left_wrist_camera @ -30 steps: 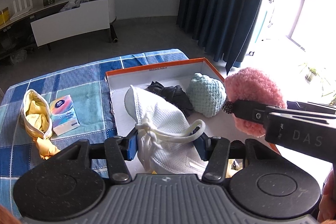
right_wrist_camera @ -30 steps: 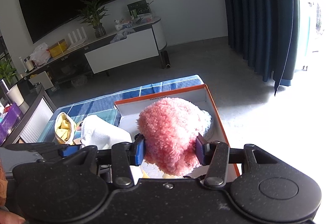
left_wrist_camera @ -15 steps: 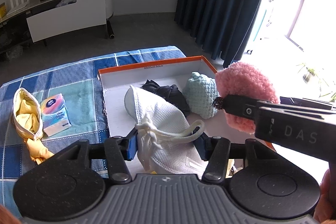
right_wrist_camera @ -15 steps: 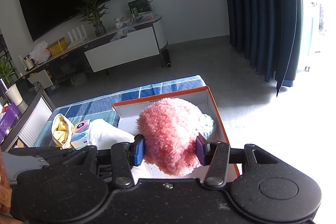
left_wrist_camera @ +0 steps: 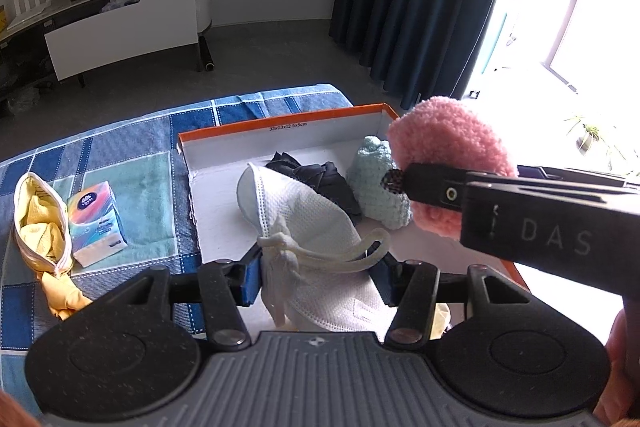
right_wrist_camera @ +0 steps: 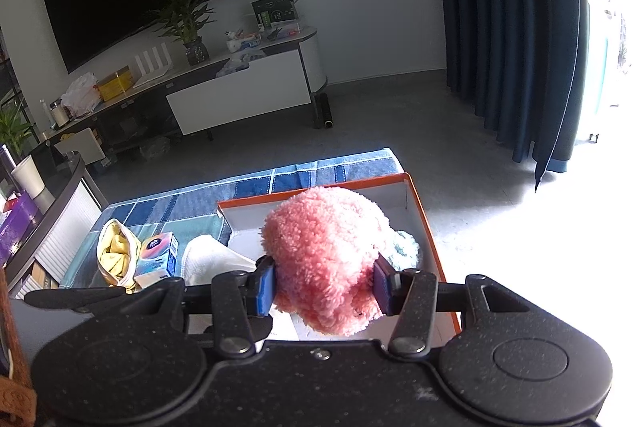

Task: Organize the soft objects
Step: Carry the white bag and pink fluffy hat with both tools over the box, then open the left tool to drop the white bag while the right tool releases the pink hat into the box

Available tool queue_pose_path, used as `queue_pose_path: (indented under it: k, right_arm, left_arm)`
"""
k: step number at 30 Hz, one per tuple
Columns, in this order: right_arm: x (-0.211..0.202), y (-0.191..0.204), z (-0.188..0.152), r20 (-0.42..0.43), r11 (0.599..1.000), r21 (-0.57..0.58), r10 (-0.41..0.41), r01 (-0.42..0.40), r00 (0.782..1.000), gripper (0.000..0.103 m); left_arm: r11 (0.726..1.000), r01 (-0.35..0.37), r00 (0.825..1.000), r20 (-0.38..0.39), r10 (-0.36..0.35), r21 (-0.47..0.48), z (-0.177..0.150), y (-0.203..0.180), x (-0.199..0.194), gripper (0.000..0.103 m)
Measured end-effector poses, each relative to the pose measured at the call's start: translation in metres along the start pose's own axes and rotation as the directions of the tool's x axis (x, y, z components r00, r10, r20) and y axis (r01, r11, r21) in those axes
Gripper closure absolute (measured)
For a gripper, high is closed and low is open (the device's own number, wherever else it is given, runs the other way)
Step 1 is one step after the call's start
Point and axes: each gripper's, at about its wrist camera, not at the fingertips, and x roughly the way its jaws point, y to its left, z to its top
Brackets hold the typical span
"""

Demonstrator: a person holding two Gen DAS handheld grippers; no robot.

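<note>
L gripper [left_wrist_camera: 318, 273] clamps white mesh pouch [left_wrist_camera: 308, 227] over orange box [left_wrist_camera: 280, 119]; long axis runs toward far wall. R gripper [right_wrist_camera: 324, 285] clamps pink fluffy ball [right_wrist_camera: 326, 259] over box's right side. Box label: "33x23x12.5x5cm". R gripper body: "DAS".

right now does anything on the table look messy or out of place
Mostly tidy. The yellow cloth spills out of its open pouch onto the blue tablecloth, beside the tissue pack, outside the box.

We cannot read the tissue pack [left_wrist_camera: 96, 223] print; the pink fluffy ball [right_wrist_camera: 326, 259] hides most of the pale blue knit [right_wrist_camera: 406, 251] behind it.
</note>
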Motion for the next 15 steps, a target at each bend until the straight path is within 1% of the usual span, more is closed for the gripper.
queue_pose_path:
  k: [7, 15]
  right_arm:
    - [0.005, -0.001, 0.002, -0.006, 1.0, 0.0, 0.0, 0.0, 1.0, 0.044]
    - [0.014, -0.002, 0.006, -0.009, 1.0, -0.008, 0.004, -0.004, 1.0, 0.044]
  left_arm:
    - [0.999, 0.033, 0.999, 0.007, -0.033, -0.011, 0.002, -0.001, 0.005, 0.048]
    - [0.999, 0.04, 0.999, 0.006, -0.04, -0.016, 0.005, 0.0, 0.011, 0.048]
